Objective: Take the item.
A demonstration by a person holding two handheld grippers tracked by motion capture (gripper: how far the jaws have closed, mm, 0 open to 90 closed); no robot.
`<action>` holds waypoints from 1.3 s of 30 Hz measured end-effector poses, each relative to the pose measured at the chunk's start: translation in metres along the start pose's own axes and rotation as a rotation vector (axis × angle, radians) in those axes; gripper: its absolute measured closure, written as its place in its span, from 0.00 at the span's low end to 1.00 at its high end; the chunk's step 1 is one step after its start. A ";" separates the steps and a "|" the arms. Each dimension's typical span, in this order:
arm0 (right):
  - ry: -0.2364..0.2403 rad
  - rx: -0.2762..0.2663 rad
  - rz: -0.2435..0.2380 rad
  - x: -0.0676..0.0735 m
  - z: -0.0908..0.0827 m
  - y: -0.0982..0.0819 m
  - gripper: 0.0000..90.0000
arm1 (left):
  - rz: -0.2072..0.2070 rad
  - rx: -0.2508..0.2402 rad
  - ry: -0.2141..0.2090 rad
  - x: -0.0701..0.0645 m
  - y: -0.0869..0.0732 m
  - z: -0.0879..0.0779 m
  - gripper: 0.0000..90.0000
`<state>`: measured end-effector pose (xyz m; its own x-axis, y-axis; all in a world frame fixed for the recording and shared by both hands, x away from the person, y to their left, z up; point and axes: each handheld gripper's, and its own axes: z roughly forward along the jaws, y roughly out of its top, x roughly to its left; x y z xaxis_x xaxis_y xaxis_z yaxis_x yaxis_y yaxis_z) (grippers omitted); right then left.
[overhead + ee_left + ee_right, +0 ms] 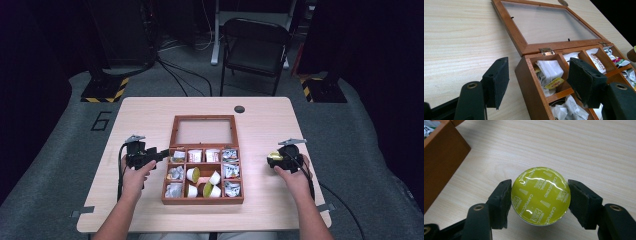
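A wooden compartment box [202, 200] sits mid-table, its glass lid [203, 131] lying open flat behind it. It holds tea bags [550, 71], foil packets [230, 172] and several white capsules [192, 175]. My left gripper [167, 154] is at the box's far-left corner. In the left gripper view its jaws [536, 82] stand open astride the box's left wall [529, 82], one pad outside, one over the tea-bag compartment. My right gripper [275, 159], right of the box, is shut on a capsule with a yellow-green foil lid [540, 197], the pads pressing its rim low over the table.
The light wooden table [150, 115] has bare space on both sides of the box and behind the lid. A cable hole [239, 109] lies near the far edge. A black folding chair [255, 45] stands beyond the table.
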<state>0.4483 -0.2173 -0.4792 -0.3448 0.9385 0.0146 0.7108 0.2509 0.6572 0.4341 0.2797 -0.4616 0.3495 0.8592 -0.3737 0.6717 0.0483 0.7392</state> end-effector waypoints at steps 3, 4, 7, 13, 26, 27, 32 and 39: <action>-0.001 0.003 0.005 -0.003 0.001 -0.001 0.42 | 0.003 -0.004 0.001 0.000 0.000 0.000 0.37; 0.001 0.010 0.010 -0.003 0.002 -0.002 0.42 | 0.002 -0.003 0.001 0.000 0.000 0.001 0.37; 0.000 0.018 0.012 -0.005 0.005 -0.003 0.42 | 0.001 -0.006 -0.002 0.001 0.000 0.001 0.37; 0.006 0.030 0.016 -0.004 0.007 -0.004 0.42 | -0.002 -0.003 -0.003 0.001 0.000 0.000 0.37; -0.013 0.009 0.020 -0.004 0.006 -0.004 0.37 | -0.002 -0.007 -0.001 0.001 0.000 0.001 0.37; -0.011 0.006 0.018 -0.004 0.005 -0.004 0.36 | -0.002 -0.007 -0.001 0.001 0.000 0.001 0.37; -0.020 -0.001 0.022 -0.002 0.003 -0.003 0.35 | -0.004 -0.007 -0.001 0.001 0.000 0.001 0.37; -0.028 -0.027 0.019 -0.001 -0.003 -0.001 0.33 | -0.004 -0.006 0.001 0.002 0.000 0.001 0.37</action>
<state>0.4463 -0.2195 -0.4780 -0.3142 0.9493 0.0064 0.7001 0.2272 0.6769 0.4349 0.2812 -0.4631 0.3462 0.8595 -0.3760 0.6688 0.0549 0.7414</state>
